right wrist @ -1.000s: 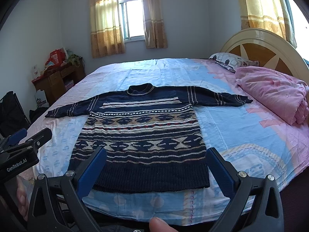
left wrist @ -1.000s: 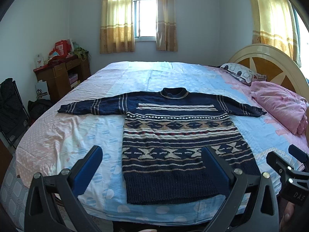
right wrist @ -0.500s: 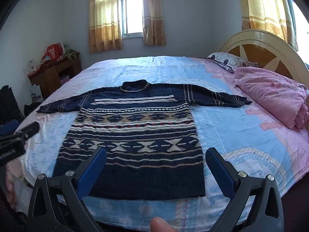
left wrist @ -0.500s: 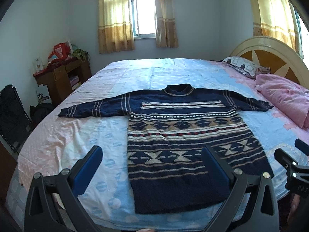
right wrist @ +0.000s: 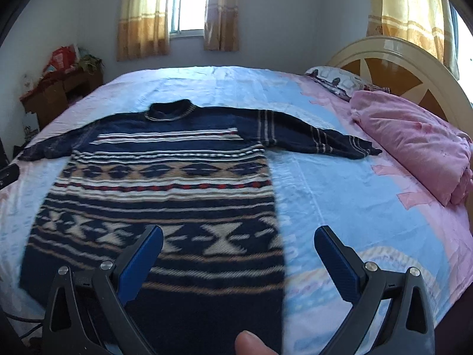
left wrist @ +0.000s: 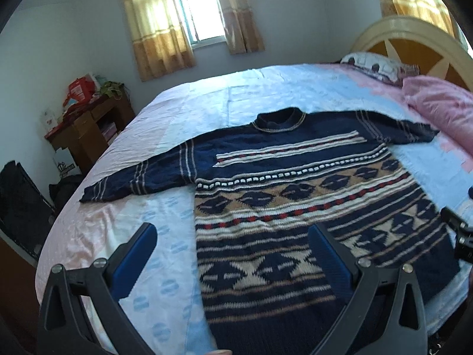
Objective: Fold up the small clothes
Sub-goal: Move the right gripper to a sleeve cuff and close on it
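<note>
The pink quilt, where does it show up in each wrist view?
Left wrist: pink quilt at the right edge, upper half, cut off.
Right wrist: pink quilt right of centre, fully visible.
Shared landmark: the sweater sleeve cuff points at it.

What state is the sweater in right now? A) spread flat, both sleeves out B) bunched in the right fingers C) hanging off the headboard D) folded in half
A: the sweater lies flat on the bed with both sleeves stretched sideways, and both grippers are open and apart from it.
</note>
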Demonstrator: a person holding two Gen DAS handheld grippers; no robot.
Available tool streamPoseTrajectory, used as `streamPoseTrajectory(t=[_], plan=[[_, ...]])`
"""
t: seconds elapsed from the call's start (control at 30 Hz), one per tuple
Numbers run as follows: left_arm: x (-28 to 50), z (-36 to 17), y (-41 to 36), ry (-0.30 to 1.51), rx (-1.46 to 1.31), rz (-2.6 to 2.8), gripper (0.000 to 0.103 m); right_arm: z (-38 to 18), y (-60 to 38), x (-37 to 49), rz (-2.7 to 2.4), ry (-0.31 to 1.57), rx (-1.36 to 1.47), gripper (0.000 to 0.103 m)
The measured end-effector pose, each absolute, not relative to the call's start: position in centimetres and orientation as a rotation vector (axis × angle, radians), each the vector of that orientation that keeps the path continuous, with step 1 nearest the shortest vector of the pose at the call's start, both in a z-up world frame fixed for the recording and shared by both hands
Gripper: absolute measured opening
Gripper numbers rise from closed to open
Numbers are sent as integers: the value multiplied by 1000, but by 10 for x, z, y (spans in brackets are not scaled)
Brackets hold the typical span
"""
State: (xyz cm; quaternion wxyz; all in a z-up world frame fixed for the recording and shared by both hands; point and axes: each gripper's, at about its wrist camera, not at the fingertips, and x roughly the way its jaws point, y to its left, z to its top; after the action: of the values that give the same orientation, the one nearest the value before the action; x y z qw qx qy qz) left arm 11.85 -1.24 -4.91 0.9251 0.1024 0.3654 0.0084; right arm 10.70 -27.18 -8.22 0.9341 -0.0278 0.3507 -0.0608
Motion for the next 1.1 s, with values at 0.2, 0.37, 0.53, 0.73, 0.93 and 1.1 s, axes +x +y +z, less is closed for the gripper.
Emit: streamPoseTrajectory(t=[0.2, 0.37, 0.53, 0.73, 0.93, 1.1], plan=[[168, -57, -17, 716, 240, 45, 103, -100, -301, 149, -179, 758, -54, 102], [206, -59, -22, 705, 239, 67, 103, -107, -323, 176, -211, 777, -53, 102], [239, -62, -33, 665, 236, 78, 103, -112, -344, 202, -236, 782, -42, 102], [276, -74, -42, 628, 234, 106, 103, -114, -380, 231, -250, 790, -13, 102], [306, -104, -35, 700, 175, 145, 103, -114, -435, 257, -302, 773, 81, 101], [315, -127, -23, 762, 117, 170, 103, -119, -497, 287, -357, 780, 196, 84]])
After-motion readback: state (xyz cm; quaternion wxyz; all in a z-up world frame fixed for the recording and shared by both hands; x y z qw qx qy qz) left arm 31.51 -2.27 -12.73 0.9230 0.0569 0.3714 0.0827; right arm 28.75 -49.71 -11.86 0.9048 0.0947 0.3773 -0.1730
